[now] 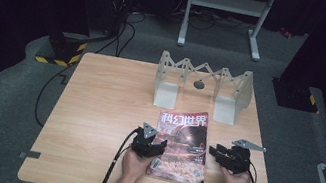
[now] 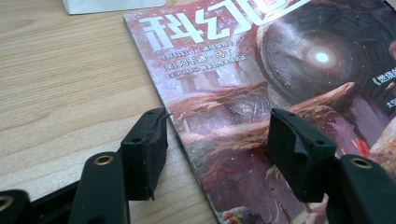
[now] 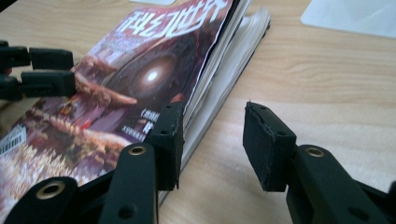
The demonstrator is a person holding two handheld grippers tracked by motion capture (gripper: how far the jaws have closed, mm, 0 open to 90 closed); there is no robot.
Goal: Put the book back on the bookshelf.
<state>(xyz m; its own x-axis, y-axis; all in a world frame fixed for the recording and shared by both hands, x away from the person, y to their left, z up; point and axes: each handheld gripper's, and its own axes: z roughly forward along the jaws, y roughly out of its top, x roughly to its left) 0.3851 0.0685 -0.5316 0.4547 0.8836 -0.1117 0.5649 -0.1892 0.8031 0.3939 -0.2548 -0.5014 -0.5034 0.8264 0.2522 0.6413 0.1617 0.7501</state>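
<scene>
Glossy paper in reds and browns covers the magazine (image 1: 182, 145), which lies flat on the counter (image 1: 101, 111) between the two grippers. Its cover shows white characters along the top and a dark round form with a bright spot at its middle. The counter is pale wood with a fine straight grain and a smooth matt face.

The left gripper (image 1: 150, 146) sits at the magazine's left edge, its jaws apart. In the left gripper view its left pad rests over bare wood just beside the spine edge and its right pad hangs over the cover (whether that pad touches the paper I cannot tell). The pads are black, blocky and rubbery, with small round holes.

The right gripper (image 1: 223, 155) stands at the magazine's right edge, jaws apart and clamped on nothing. In the right gripper view one pad is right against the loose page edges, which fan slightly and lift off the wood, and the other pad stands over bare counter just beside them. The left gripper shows farther off across the cover there.

Beyond both grippers, at the far side of the counter, stands a white folding rack (image 1: 202, 86) with zigzag slats between two flat end plates; a small dark round thing (image 1: 199, 84) sits between those plates.
</scene>
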